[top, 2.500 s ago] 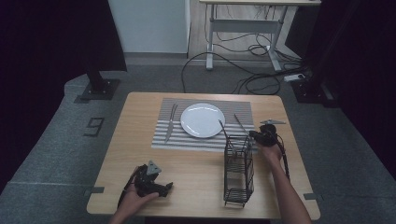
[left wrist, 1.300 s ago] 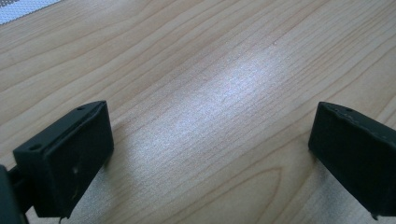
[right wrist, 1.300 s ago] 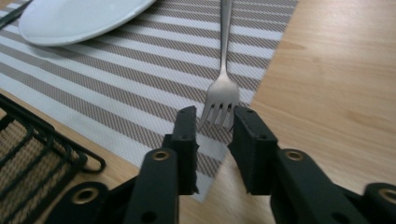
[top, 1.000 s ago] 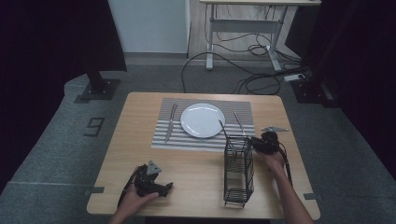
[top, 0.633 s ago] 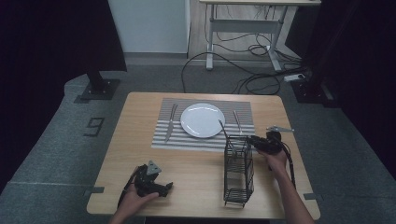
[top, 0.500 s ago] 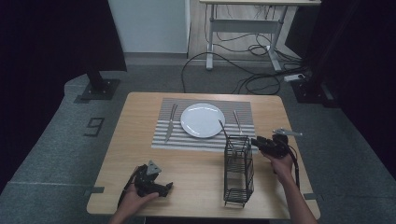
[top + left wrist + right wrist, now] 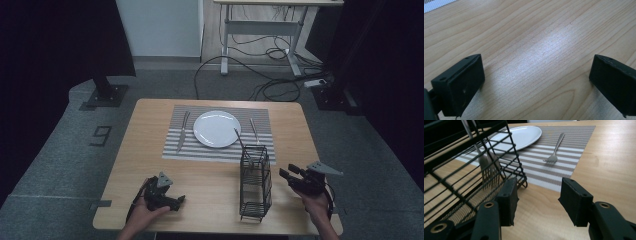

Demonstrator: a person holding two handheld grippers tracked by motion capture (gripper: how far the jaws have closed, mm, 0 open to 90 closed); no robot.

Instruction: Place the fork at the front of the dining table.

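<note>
Right gripper, fingers apart, sits between wire basket and table edge.

Left gripper and right gripper: matte black bodies, each topped by a grey three-cornered plate and trailing a black cable. Blocky rectangular jaws; brass-coloured screws on the right gripper's arms. Forearms unsleeved.
</note>
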